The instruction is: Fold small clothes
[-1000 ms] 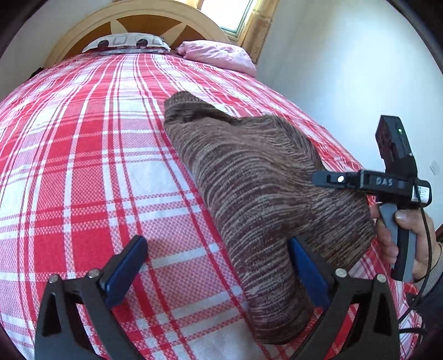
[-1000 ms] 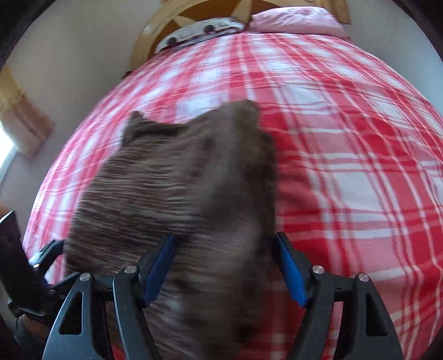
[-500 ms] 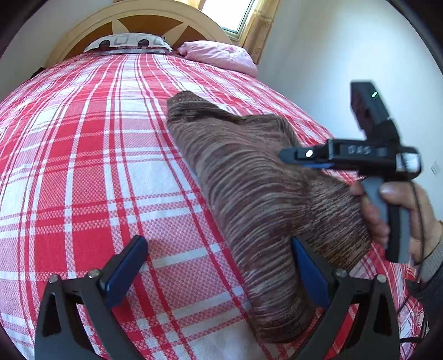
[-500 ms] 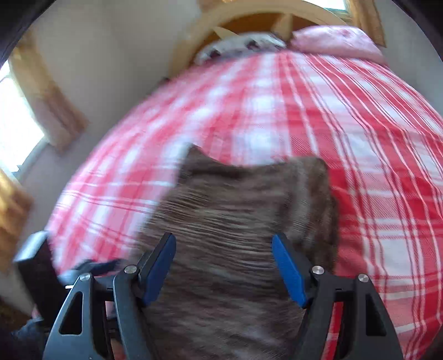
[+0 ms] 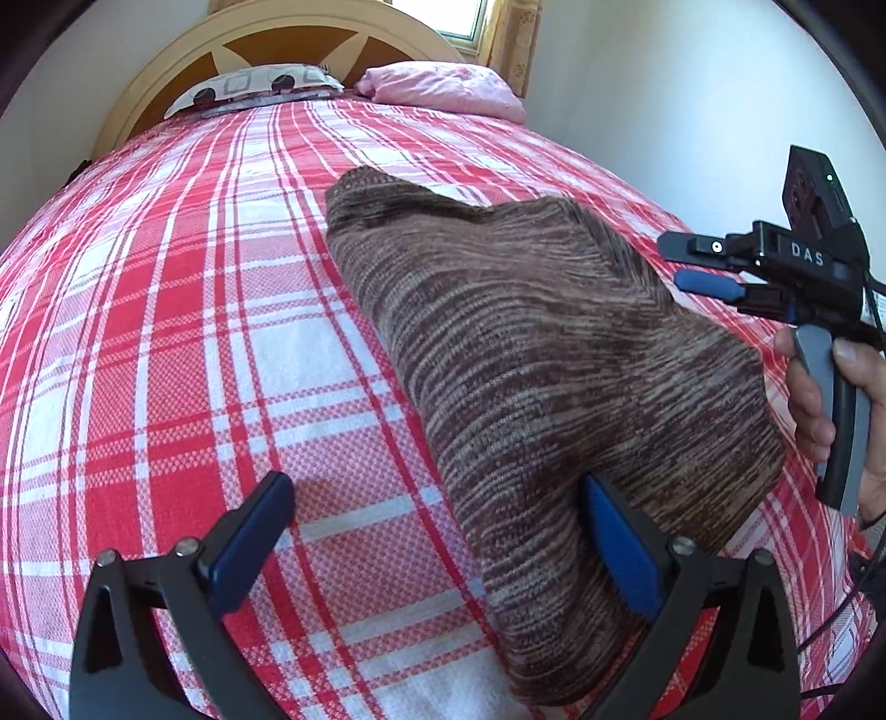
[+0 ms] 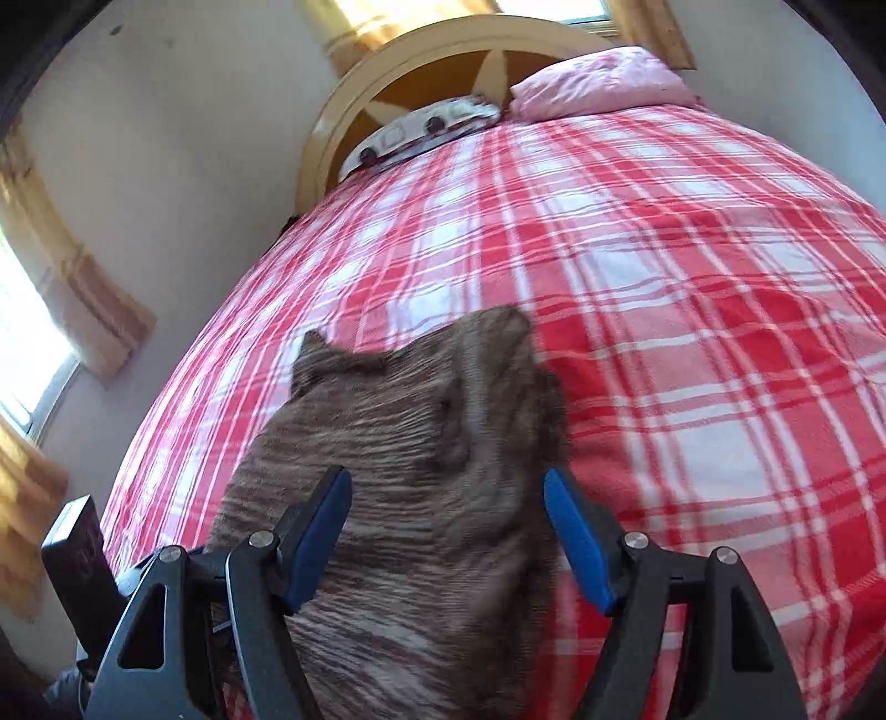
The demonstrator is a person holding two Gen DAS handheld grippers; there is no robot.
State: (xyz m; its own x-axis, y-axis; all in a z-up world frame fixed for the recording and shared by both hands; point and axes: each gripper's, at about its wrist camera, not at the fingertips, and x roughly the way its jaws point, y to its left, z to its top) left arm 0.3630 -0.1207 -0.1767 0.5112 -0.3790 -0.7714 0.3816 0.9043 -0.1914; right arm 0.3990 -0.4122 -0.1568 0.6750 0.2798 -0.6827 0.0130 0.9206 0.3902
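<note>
A brown striped knit garment point(image 5: 542, 354) lies folded on the red and white plaid bedspread point(image 5: 194, 343). My left gripper point(image 5: 437, 543) is open and empty just above the bed, its right finger resting against the garment's near left edge. My right gripper point(image 6: 448, 531) is open and empty, held above the garment point(image 6: 421, 459). In the left wrist view the right gripper point(image 5: 698, 266) hovers off the garment's right side, held by a hand point(image 5: 814, 399).
A cream and brown headboard point(image 5: 310, 50) stands at the far end with a patterned pillow point(image 5: 260, 88) and a pink pillow point(image 5: 443, 88). A white wall point(image 5: 664, 99) runs along the bed's right side. Windows with curtains point(image 6: 72, 288) are on the left.
The right gripper rose and swung over the garment, then drew back to its right side. The left gripper and the garment stayed nearly still.
</note>
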